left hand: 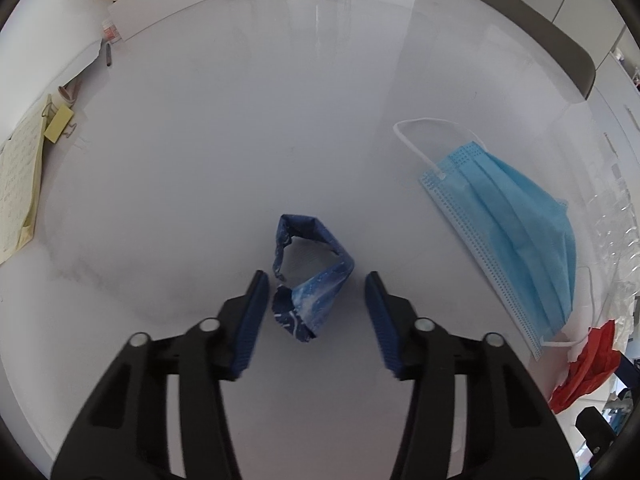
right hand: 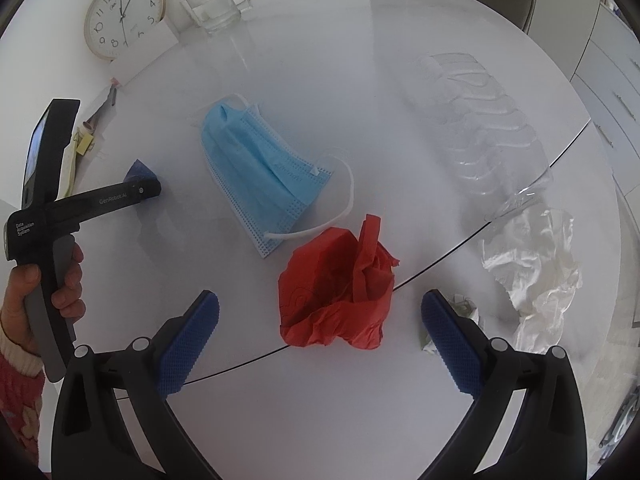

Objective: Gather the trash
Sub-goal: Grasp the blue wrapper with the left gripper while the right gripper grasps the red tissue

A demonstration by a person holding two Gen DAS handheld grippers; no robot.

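Observation:
A crumpled dark blue wrapper (left hand: 316, 292) lies on the white round table (left hand: 280, 120), between the fingers of my left gripper (left hand: 317, 276). The jaws stand apart; the right pad (left hand: 380, 312) is clear of the wrapper and the left pad (left hand: 252, 312) is close beside it. My right gripper (right hand: 320, 296) is open wide around a crumpled red paper (right hand: 340, 292), touching neither side. A light blue face mask (right hand: 260, 164) lies flat between the two pieces of trash. White crumpled tissue (right hand: 536, 276) and a clear plastic tray (right hand: 488, 120) lie to the right.
A clock (right hand: 124, 16), a glass mug (right hand: 212, 8) and yellow notes with clips (left hand: 20, 184) sit along the table's far and left side. A grey chair (left hand: 532, 20) stands behind. A hand (right hand: 68, 276) holds the left gripper's handle. The table's near edge (right hand: 440, 256) runs under the red paper.

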